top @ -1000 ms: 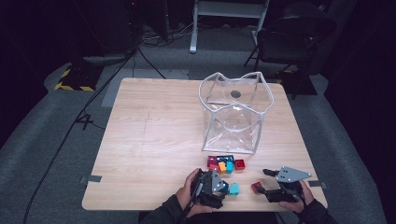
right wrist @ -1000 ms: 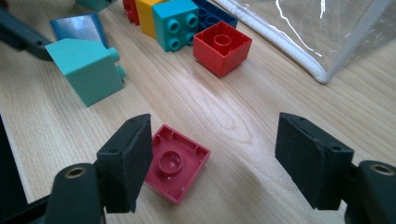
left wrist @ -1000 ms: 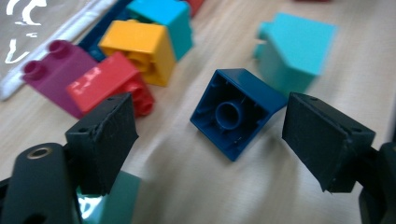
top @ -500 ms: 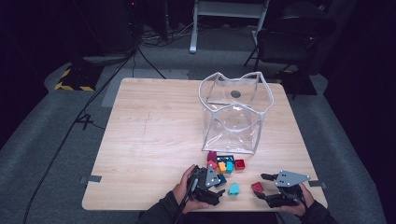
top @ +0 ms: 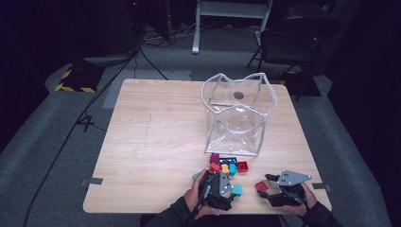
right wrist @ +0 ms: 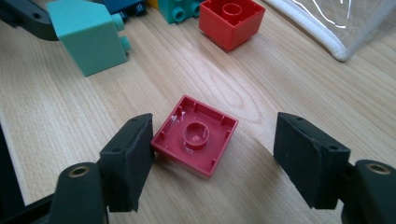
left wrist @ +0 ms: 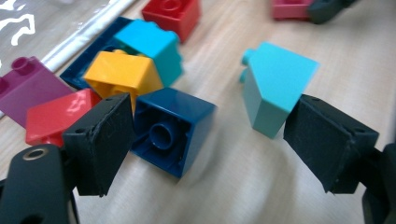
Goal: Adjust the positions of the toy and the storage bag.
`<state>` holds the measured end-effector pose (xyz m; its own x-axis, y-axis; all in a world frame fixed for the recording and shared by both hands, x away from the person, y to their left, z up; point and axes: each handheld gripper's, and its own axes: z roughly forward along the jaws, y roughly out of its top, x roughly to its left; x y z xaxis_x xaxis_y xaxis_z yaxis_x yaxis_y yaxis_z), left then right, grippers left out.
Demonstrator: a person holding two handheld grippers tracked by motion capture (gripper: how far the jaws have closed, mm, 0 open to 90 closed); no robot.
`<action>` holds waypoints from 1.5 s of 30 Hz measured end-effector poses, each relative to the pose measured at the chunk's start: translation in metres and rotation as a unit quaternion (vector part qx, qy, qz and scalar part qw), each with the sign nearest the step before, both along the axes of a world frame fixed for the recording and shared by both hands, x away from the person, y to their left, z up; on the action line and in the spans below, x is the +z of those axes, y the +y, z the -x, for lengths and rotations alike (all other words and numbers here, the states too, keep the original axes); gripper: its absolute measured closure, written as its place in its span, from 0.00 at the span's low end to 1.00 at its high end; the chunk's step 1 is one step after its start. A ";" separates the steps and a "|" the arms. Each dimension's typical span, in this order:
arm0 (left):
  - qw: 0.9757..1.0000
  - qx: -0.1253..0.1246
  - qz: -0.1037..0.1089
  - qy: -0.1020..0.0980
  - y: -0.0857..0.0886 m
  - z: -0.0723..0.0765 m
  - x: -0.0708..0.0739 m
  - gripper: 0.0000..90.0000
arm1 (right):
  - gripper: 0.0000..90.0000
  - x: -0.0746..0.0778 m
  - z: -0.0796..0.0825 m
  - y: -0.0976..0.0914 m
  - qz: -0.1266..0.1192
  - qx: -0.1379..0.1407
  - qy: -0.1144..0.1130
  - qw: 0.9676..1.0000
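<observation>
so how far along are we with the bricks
Nothing looks done: the clear bag looks empty, and the bricks all lie on the table. In hand: the right gripper stands open around an upturned red brick, the left gripper open over a dark blue brick. Left: every brick, likely into the bag.

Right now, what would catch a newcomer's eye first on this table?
A big clear plastic bag stands open toward the table's far right. In front of it lies a bright cluster of toy bricks. Near the front edge, the left gripper has a dark blue brick between open jaws, and the right gripper straddles an upturned red brick.
</observation>
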<state>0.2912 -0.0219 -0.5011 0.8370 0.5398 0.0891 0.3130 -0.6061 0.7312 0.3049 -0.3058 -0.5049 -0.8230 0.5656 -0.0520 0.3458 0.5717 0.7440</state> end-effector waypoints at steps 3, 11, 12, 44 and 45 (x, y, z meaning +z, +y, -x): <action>1.000 0.013 -0.011 -0.001 -0.004 -0.008 -0.003 0.19 | 0.33 0.000 0.000 0.000 -0.001 -0.001 -0.001 1.000; 1.000 0.019 -0.006 0.008 0.004 -0.021 0.001 0.18 | 0.32 -0.001 -0.002 0.000 -0.003 -0.004 0.004 1.000; 1.000 0.019 -0.006 0.008 0.004 -0.021 0.001 0.18 | 0.32 -0.001 -0.002 0.000 -0.003 -0.004 0.004 1.000; 0.996 0.057 -0.024 0.061 0.156 -0.003 0.000 0.17 | 0.53 0.000 -0.008 0.002 -0.016 -0.021 0.009 1.000; 0.996 0.061 -0.019 0.064 0.162 -0.003 -0.001 0.17 | 0.53 0.000 -0.008 0.002 -0.016 -0.020 0.011 1.000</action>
<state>0.2941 0.1399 -0.5023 0.7717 0.6359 0.0079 0.4752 -0.5848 0.6574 0.3130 -0.3037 -0.5050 -0.8003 0.5994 -0.0156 0.3839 0.5323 0.7545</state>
